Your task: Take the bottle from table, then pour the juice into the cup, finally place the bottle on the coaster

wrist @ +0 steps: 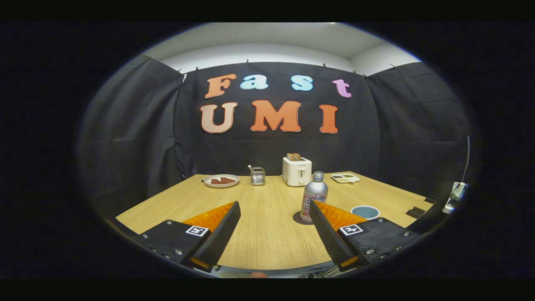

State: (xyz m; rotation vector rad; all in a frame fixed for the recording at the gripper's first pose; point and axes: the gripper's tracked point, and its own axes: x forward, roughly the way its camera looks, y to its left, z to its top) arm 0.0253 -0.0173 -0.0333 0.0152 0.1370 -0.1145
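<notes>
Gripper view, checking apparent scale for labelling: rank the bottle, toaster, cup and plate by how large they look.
1. Bottle, though nearest.
2. Toaster.
3. Plate and cup: too alike to rank.
Gripper open, fingers empty.

Silver bottle with red-blue label, pale blue cup, white toaster, light woodgrain table

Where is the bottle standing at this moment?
In the gripper view the bottle stands upright on the table, just ahead of the open tool's right finger, with the cup to its right and the toaster behind it.
</notes>
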